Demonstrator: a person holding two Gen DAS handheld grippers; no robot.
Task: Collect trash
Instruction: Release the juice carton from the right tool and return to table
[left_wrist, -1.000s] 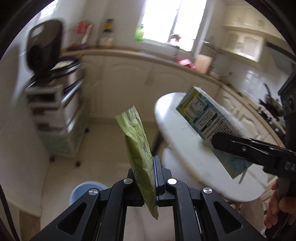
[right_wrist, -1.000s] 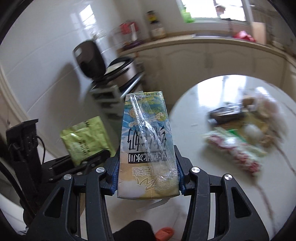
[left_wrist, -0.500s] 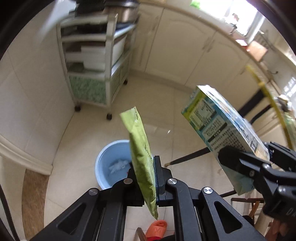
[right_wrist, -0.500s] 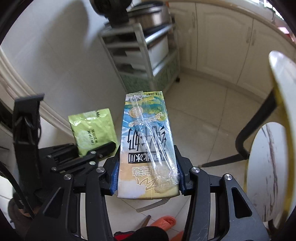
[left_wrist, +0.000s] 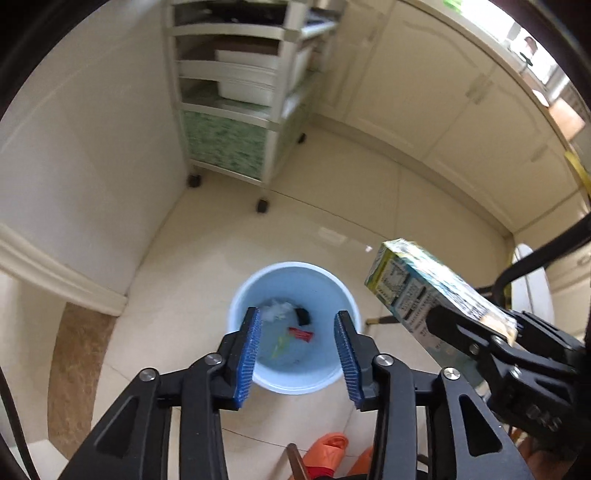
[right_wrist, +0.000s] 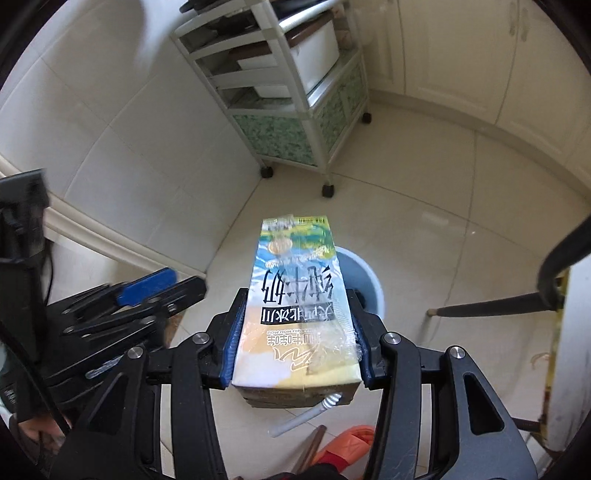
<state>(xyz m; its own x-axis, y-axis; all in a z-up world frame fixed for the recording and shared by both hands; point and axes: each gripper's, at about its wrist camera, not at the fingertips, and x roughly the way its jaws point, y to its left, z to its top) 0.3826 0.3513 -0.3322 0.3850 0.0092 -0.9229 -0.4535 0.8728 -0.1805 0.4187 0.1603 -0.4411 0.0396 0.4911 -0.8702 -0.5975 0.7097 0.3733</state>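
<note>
Trash goes into the blue bin on the floor, so we hold both tools above it. Our left gripper hangs directly over the bin's mouth with its fingers spread and nothing between them; scraps already lie at the bin's bottom. Our right gripper clenches the milk carton by its lower end, just to the right of the bin's rim, so it likely needs shifting over the opening before we let go.
</note>
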